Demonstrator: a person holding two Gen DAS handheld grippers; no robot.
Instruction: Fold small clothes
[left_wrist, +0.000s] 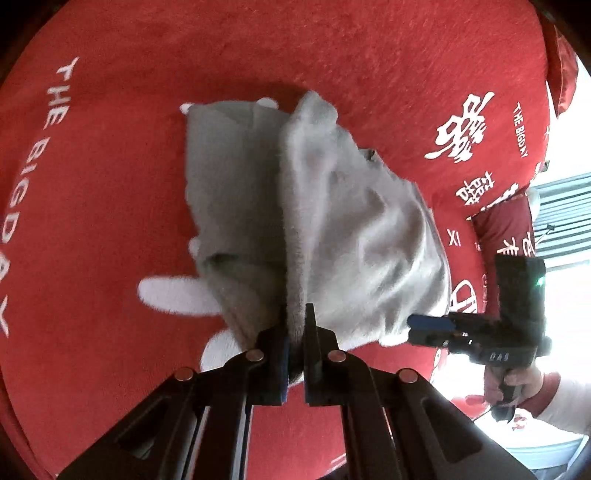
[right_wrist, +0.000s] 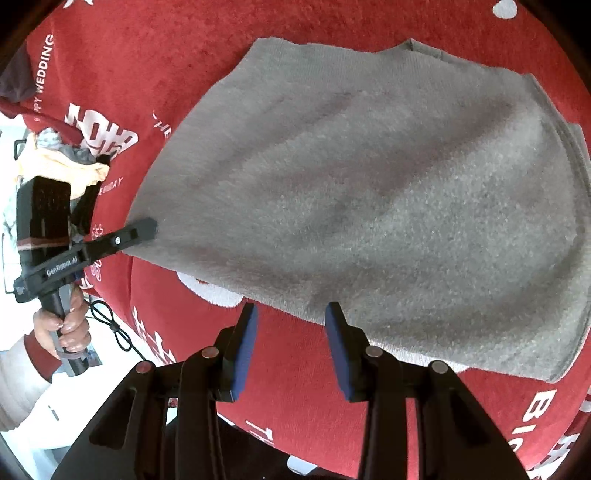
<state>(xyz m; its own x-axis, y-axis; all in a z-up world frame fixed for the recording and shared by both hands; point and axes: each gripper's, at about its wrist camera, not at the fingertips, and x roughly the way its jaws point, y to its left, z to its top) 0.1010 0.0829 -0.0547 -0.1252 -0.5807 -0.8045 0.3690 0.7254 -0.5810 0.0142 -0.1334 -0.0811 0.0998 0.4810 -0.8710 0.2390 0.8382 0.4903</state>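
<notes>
A small grey fleecy garment (left_wrist: 332, 221) lies on a red bedspread (left_wrist: 110, 221). My left gripper (left_wrist: 294, 332) is shut on the garment's near edge and holds a fold of it raised. In the right wrist view the garment (right_wrist: 369, 203) spreads wide, and the left gripper (right_wrist: 147, 227) pinches its left corner. My right gripper (right_wrist: 291, 314) is open and empty, its blue pads (right_wrist: 245, 343) just short of the garment's near hem. It also shows in the left wrist view (left_wrist: 428, 325), at the garment's right edge.
The red bedspread (right_wrist: 295, 387) carries white lettering and characters. A red pillow (left_wrist: 506, 229) lies at the right. A pile of pale clothes (right_wrist: 62, 158) sits at the far left past the bed edge. A black cable (right_wrist: 114, 328) hangs by the hand.
</notes>
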